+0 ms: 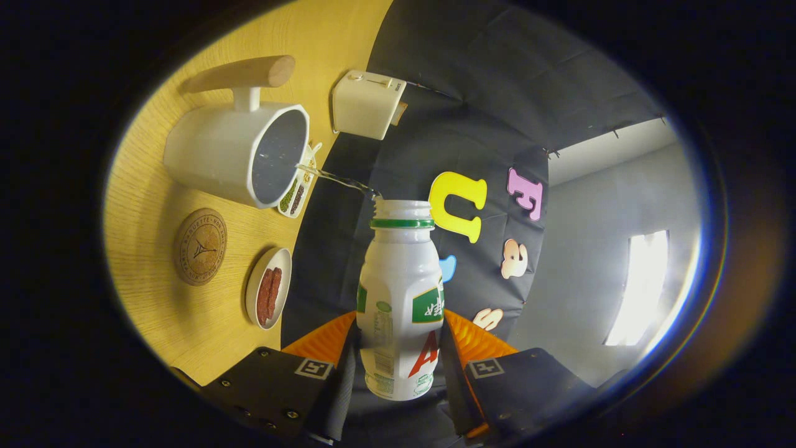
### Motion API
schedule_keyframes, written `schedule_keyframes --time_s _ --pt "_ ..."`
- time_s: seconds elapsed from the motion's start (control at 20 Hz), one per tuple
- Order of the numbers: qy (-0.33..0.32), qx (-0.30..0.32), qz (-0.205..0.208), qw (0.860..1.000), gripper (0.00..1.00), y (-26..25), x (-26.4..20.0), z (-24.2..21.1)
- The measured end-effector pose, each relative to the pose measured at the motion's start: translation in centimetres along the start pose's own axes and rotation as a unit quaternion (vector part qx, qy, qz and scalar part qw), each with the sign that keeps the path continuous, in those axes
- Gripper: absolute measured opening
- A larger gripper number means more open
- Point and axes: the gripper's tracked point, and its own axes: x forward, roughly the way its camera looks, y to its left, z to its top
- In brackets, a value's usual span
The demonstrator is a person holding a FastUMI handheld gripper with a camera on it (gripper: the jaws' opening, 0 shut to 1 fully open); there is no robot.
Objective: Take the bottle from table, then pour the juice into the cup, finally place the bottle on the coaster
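White plastic sits nearest: the bottle (401,305) is clamped between the 2 fingers of the gripper (399,361), the jaws closed partway onto its lower body, 1 finger pressing each side. The camera is rolled over with the tool, which suggests the bottle is tipped on its side on purpose, so its uncapped mouth with the green neck ring points at the cup. Its label carries green panels and a red mark; the print is too small and skewed to read.

From the mouth a thin clear stream (339,179) arcs across to the rim of the white cup (239,152), a tall mug with a wooden handle, standing on the wooden surface (155,292). Pouring looks to be in progress, judging by that stream.

Beside the cup lies the round cork coaster (200,246), bare and ready for the bottle; it bears stamped ring lettering, not legible. Near it sits a small dish (268,287) holding reddish strips, and behind the cup a narrow tray (297,193) of seeds or grains. Farthest along the surface stands a cream box (367,102) against the booth's cloth wall.
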Motion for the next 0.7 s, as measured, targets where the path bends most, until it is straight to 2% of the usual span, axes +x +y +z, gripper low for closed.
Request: schedule_keyframes --time_s 0.7 --pt "-0.004 -0.029 -0.002 1.000 0.64 -0.64 0.08 -0.02"
